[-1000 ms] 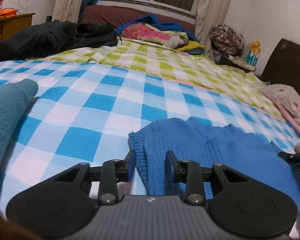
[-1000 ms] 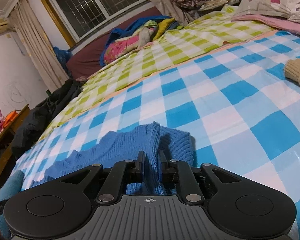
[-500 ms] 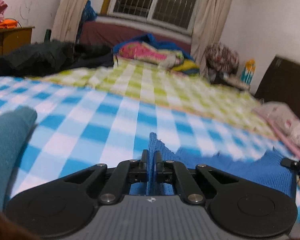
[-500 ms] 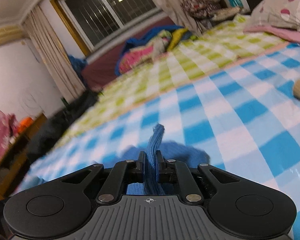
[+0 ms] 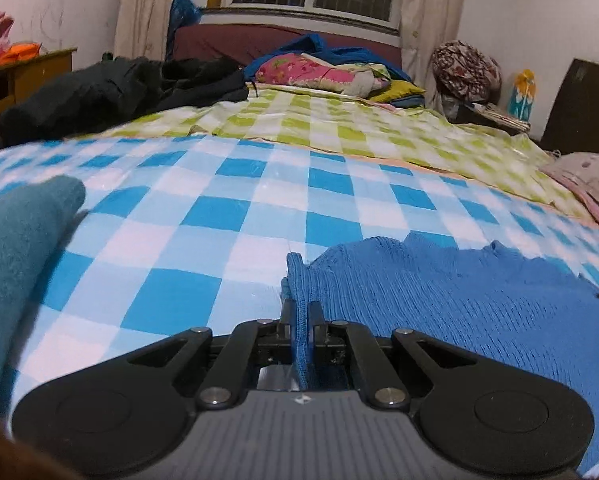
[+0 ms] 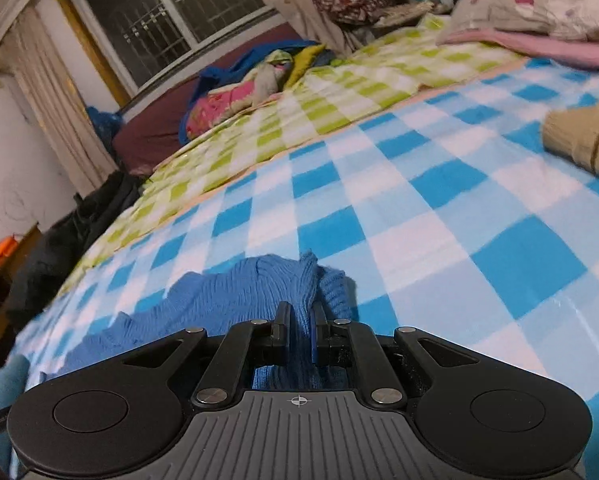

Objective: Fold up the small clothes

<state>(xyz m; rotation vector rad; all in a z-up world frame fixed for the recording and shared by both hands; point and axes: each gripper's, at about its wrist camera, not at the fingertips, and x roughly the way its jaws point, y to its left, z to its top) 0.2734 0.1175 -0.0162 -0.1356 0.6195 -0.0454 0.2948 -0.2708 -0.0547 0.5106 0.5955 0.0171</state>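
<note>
Tongs on both sides now grip the blue knit sweater (image 5: 439,300): the left tongs (image 5: 300,312), spread wide a second ago, are clamped on its left edge, and the right tongs (image 6: 300,314) stay clenched on a bunched fold at its right edge. Sweater fabric lies stretched between them on the blue-checked bedsheet (image 5: 219,216), beside a teal garment (image 5: 15,248). No readable writing shows.

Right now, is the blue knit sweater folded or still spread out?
Spread, not yet folded: the blue knit sweater stretches between the left gripper and right gripper, each shut on an edge.
</note>
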